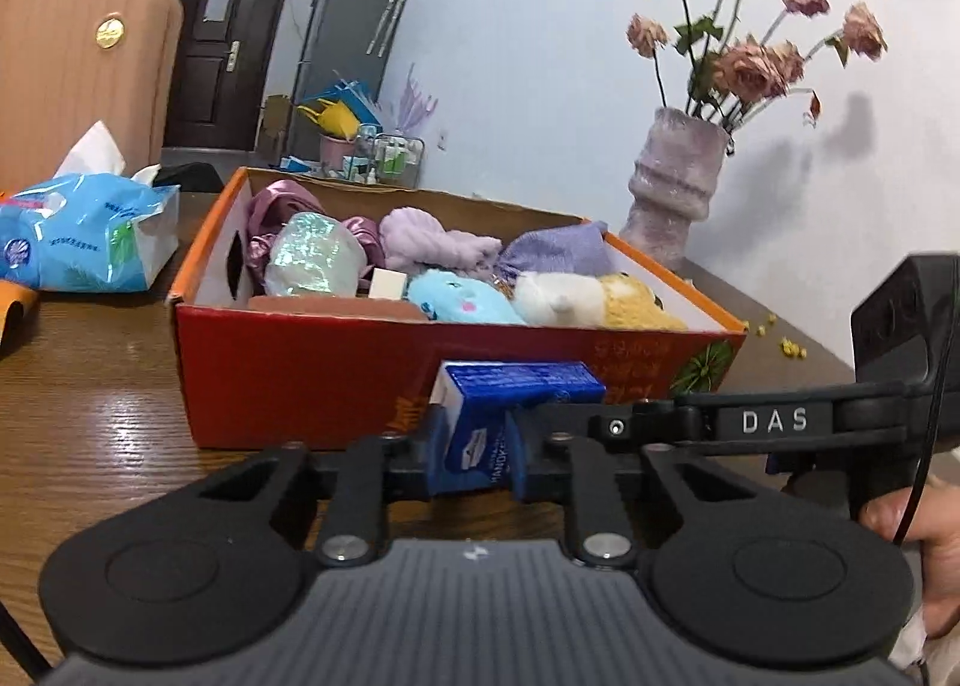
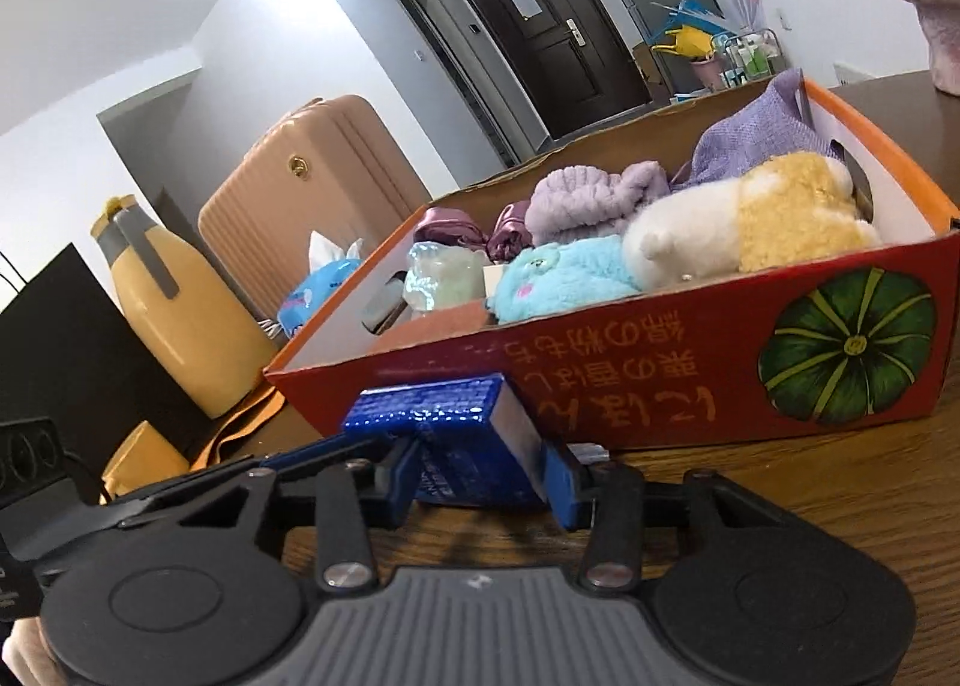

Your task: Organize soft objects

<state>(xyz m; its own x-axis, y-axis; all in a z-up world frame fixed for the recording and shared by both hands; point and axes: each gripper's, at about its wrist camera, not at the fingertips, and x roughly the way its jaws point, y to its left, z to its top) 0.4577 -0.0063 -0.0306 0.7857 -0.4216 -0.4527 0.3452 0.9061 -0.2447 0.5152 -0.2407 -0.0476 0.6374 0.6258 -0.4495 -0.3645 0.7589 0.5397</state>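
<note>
Presently both grippers meet on one small blue tissue pack (image 1: 516, 416), which sits low over the wooden tabletop (image 1: 108, 386) just in front of the red cardboard box (image 1: 312, 380).

Left gripper (image 1: 477, 452): fingers clenched on the pack, pinching its lower end. The pack stands nearly upright between them.

Right gripper (image 2: 480, 476): fingers grasping the same pack from the other side, blue pads pressed against its flanks. In the left wrist view the right gripper reaches in from the right edge, with the person's hand (image 1: 918, 530) on its handle.

Box contents, all soft: blue plush toy (image 1: 462, 299), white and yellow plush toy (image 1: 600, 299), purple knit cloth (image 1: 558, 251), lilac fuzzy cloth (image 1: 432, 239), shiny mauve satin piece (image 1: 270, 206), and an iridescent wrapped bundle (image 1: 315, 260). The box is nearly full, so the toys rise to its rim.

Obstacles: the near wall of the box stands directly ahead of both grippers, just behind the pack.

Surroundings on the tabletop:
- blue tissue bag (image 1: 90, 236), left of the box, apart from it
- fuzzy purple vase (image 1: 678, 182) of dried roses (image 1: 756, 26), behind the box's right corner
- yellow jug (image 2: 180, 314), beyond the box's left end
- pink suitcase (image 1: 84, 80), further back
</note>
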